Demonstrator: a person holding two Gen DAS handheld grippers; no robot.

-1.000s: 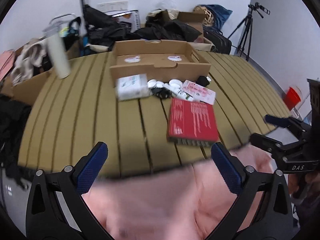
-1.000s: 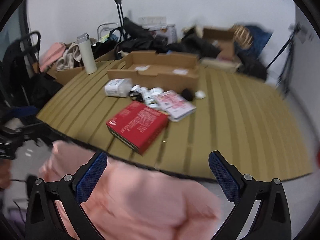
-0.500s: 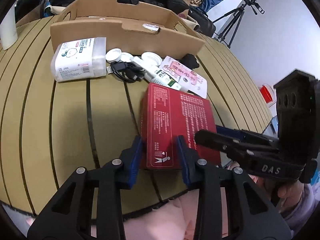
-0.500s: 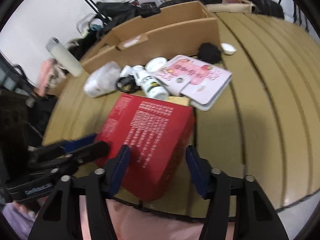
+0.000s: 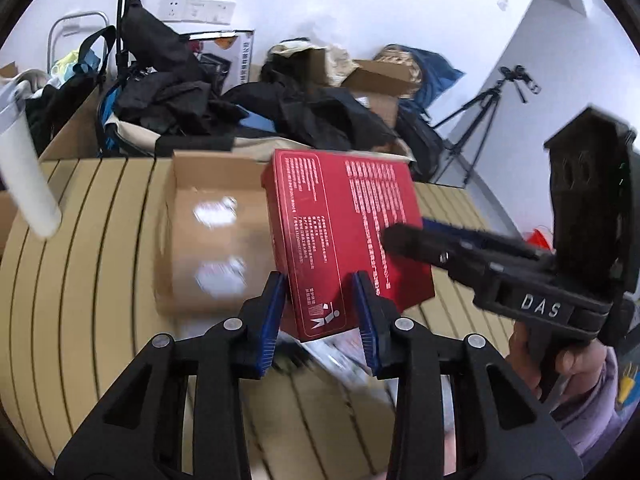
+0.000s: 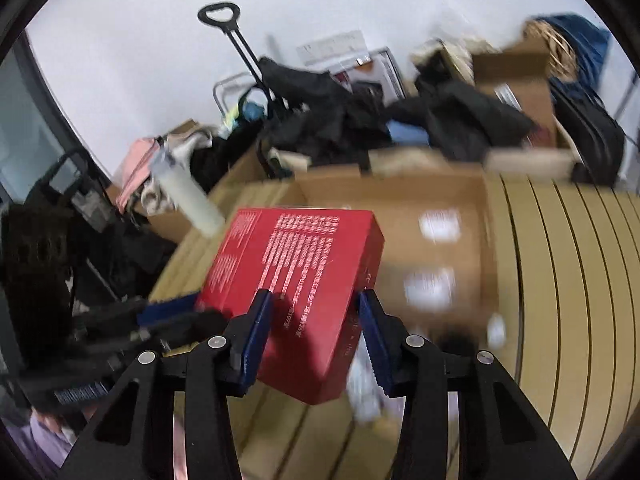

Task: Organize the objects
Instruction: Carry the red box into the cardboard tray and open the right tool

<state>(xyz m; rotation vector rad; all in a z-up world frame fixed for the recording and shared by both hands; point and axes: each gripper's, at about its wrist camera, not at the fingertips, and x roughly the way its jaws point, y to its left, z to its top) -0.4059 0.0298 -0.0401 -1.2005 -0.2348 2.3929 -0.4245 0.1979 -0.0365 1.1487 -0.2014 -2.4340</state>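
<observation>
The red box (image 5: 344, 236) is held off the tabletop (image 5: 80, 264) by both grippers at once, above and in front of the open cardboard box (image 5: 216, 232). The left gripper (image 5: 320, 312) is clamped on the near short end, its blue fingers (image 5: 272, 312) pressed to either side of that end. In the right wrist view the right gripper (image 6: 316, 320) is seen clamped on a neighbouring corner of the red box (image 6: 296, 280), one finger on the printed face and the other on the side wall.

The red box is judged to be a stiff carton with smooth printed faces, likely slippery under a light pinch. Its weight cannot be told, though the two-gripper hold suggests that it is awkward for one. Hold is best taken across the narrow thickness near the edges, where the walls resist crushing. The cardboard box (image 6: 432, 248) is judged the likely destination; small items lying below are too blurred to name.
</observation>
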